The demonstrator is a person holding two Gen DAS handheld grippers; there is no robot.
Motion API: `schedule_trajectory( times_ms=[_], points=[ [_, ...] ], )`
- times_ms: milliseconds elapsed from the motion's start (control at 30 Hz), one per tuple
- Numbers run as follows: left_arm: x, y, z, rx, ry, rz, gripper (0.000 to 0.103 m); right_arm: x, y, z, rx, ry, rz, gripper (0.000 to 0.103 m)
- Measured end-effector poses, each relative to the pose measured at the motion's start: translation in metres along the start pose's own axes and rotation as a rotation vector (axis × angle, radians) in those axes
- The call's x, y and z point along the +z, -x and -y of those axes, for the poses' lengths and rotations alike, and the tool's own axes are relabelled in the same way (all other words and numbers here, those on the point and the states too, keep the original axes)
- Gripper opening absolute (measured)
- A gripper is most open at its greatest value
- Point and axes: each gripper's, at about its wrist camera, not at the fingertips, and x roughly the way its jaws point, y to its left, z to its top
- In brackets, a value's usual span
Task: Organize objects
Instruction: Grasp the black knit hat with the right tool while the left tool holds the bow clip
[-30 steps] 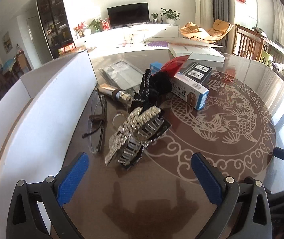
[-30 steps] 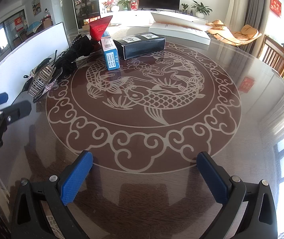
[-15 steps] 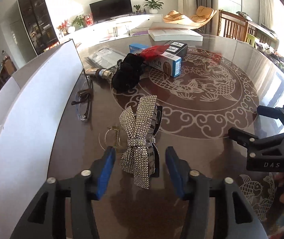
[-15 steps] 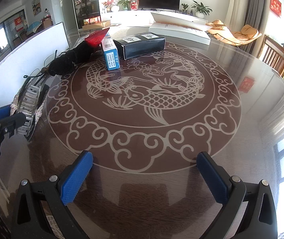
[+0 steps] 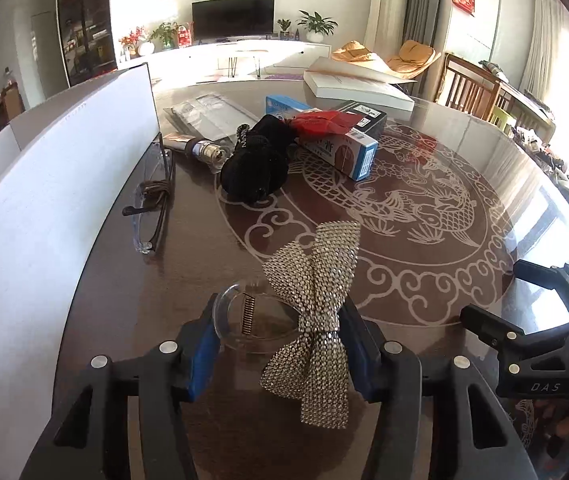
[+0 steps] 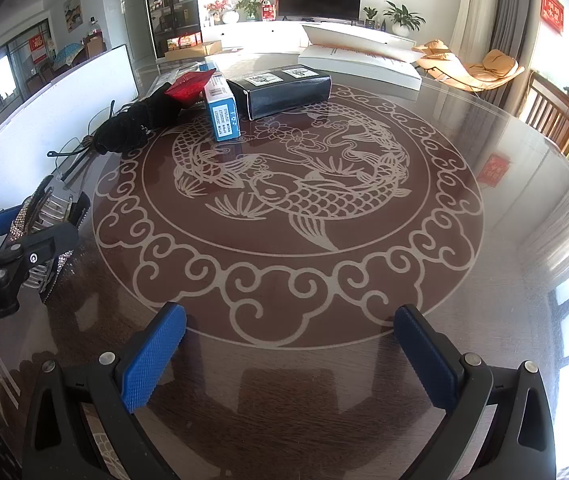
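Glossy glass-topped table [image 6: 484, 280]; rhinestone-studded, glittering hair clip [image 5: 316, 300]; matt black cloth pouch [image 5: 254, 172]; ribbed blue rubbery pads [image 6: 152, 360]

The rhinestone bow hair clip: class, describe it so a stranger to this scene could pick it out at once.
Start at the round table with the pale fish pattern and go to its near edge beside the white board. There the left gripper, whose jaws have just been closing, brackets the rhinestone bow hair clip. It alone sparkles; its neighbours are glasses and a black pouch.
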Motion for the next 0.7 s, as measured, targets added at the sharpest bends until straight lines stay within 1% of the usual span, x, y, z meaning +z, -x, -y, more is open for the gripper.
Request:
schedule_trajectory(
  times_ms=[100,167,200,267,300,333,367,400,433,467,500,567,633,667,700],
  points=[
    [-0.012,0.011,-0.005,0.103,0.023,0.007,0.052,0.000,0.000,0.000,0.000,0.000,0.000,0.103],
    [-0.019,0.016,-0.019,0.129,0.096,0.003,0.052,0.004,-0.002,0.000,0.020,0.002,-0.005,0.103],
    [-0.021,0.017,-0.027,0.130,0.137,0.001,0.052,0.009,-0.003,-0.002,0.048,0.000,-0.010,0.103],
    [-0.023,0.016,-0.039,0.113,0.196,0.000,0.052,0.024,-0.003,-0.011,0.168,-0.030,-0.001,0.103],
    [-0.024,0.014,-0.042,0.114,0.208,-0.005,0.052,0.036,-0.003,-0.021,0.224,-0.024,-0.004,0.103],
    [-0.024,0.011,-0.042,0.118,0.209,-0.013,0.052,0.052,-0.005,-0.036,0.277,0.004,-0.009,0.103],
    [-0.024,0.008,-0.041,0.116,0.208,-0.016,0.052,0.069,-0.006,-0.052,0.328,0.038,-0.008,0.100],
    [-0.024,0.005,-0.039,0.123,0.198,-0.025,0.052,0.086,-0.009,-0.069,0.364,0.071,-0.010,0.093],
    [-0.024,0.003,-0.038,0.123,0.195,-0.025,0.052,0.103,-0.016,-0.086,0.369,0.098,-0.019,0.088],
    [-0.024,0.003,-0.037,0.127,0.190,-0.024,0.052,0.120,-0.024,-0.100,0.356,0.115,-0.032,0.078],
    [-0.024,0.003,-0.037,0.125,0.192,-0.023,0.052,0.135,-0.035,-0.110,0.342,0.115,-0.046,0.075],
    [-0.025,0.004,-0.039,0.116,0.202,-0.020,0.052,0.158,-0.059,-0.123,0.310,0.091,-0.087,0.074],
    [-0.026,0.005,-0.041,0.108,0.210,-0.019,0.051,0.167,-0.077,-0.125,0.300,0.061,-0.121,0.055],
    [-0.026,0.005,-0.042,0.103,0.214,-0.019,0.051,0.167,-0.081,-0.125,0.321,0.055,-0.135,0.032],
    [-0.026,0.005,-0.043,0.097,0.218,-0.019,0.051,0.164,-0.078,-0.124,0.323,0.056,-0.126,0.032]
  ],
)
